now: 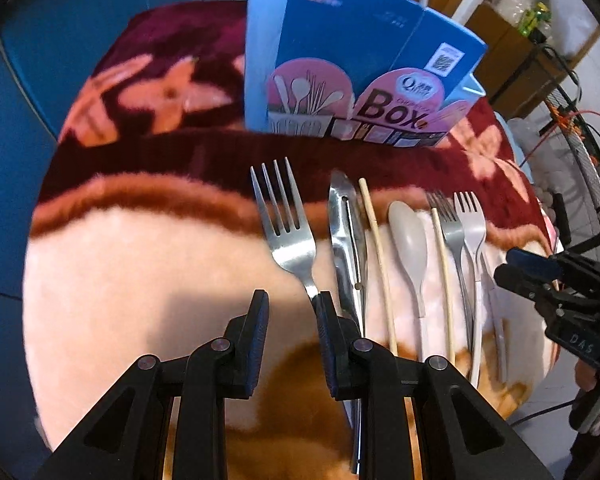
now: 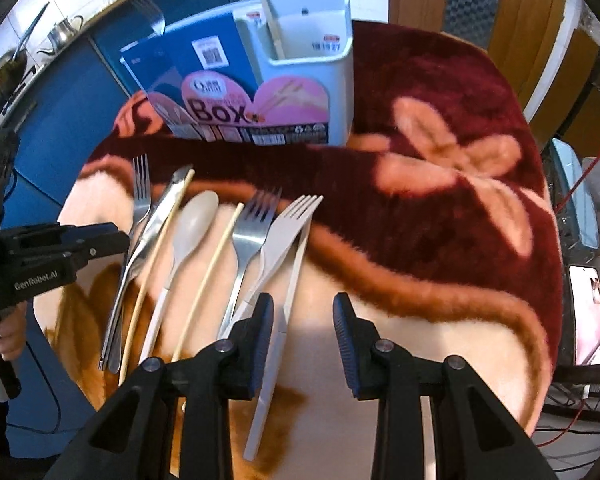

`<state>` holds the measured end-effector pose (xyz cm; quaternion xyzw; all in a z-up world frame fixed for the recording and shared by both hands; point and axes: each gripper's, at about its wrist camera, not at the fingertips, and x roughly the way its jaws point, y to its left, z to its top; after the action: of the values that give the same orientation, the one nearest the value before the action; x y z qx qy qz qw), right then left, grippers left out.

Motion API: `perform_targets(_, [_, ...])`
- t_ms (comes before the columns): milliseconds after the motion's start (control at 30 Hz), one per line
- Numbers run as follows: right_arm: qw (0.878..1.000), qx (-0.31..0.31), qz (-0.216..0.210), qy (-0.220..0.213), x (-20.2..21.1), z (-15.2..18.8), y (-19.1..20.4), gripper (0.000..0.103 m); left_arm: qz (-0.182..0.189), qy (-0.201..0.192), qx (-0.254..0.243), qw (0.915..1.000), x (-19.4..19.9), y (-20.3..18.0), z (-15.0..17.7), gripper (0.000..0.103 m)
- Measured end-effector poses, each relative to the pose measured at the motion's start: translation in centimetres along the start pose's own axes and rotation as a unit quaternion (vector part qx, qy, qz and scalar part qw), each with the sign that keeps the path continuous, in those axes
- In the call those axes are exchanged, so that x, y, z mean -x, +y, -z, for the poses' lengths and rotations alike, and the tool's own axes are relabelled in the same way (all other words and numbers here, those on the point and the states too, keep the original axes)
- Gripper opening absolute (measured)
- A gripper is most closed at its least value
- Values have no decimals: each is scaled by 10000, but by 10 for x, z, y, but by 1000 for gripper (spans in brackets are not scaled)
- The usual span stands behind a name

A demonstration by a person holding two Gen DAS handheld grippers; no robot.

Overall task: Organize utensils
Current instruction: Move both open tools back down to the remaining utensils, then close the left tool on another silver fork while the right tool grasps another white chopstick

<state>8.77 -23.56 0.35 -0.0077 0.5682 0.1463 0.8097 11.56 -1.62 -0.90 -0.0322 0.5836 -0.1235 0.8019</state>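
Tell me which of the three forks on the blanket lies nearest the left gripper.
The big steel fork at the left end of the row: its neck meets the left gripper's right fingertip. The smaller steel fork and the white plastic fork lie far right.

Maroon-and-peach floral blanket (image 1: 148, 208); blue-pink holder box (image 1: 364, 72); silver fork (image 1: 284, 220); grey spoon (image 1: 410, 240).

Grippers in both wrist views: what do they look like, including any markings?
Both are black plastic linkage grippers with silver pivot pins and dark blue ribbed pads. The left gripper carries white "GenRobot.AI" lettering on its body; the right gripper shows faint "DAS" lettering.
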Motion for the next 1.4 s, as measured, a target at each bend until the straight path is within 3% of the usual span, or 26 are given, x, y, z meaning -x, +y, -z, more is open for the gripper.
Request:
perform_targets(433, [9989,189,-85,416,-17,-11,0,33,50,292,-2,9996,-13,-1,-14,25])
perform_targets(700, [9972,115,-232,705,-27,-27,3,32,-449,616,-479,9959,-23,-34,-17,21])
perform_targets(800, [9975,57,-248,652,-28,-27,1,27,-473,496,-485,9965,-25,-40,-19,12])
perform_targets(967, [9988,-100,-199,439,-23,-19,-5,11,-321,213,-498,9980,-21,-35,-14,12])
perform_targets(1100, [9993,-178,-187,273,-20,-14,-5,9,-205,-54,-442,9988,-15,-27,-4,11])
perform_targets(1400, [9988,-205,-337,-301,1,6,-2,6,424,-808,-325,9953,8,-3,32,4])
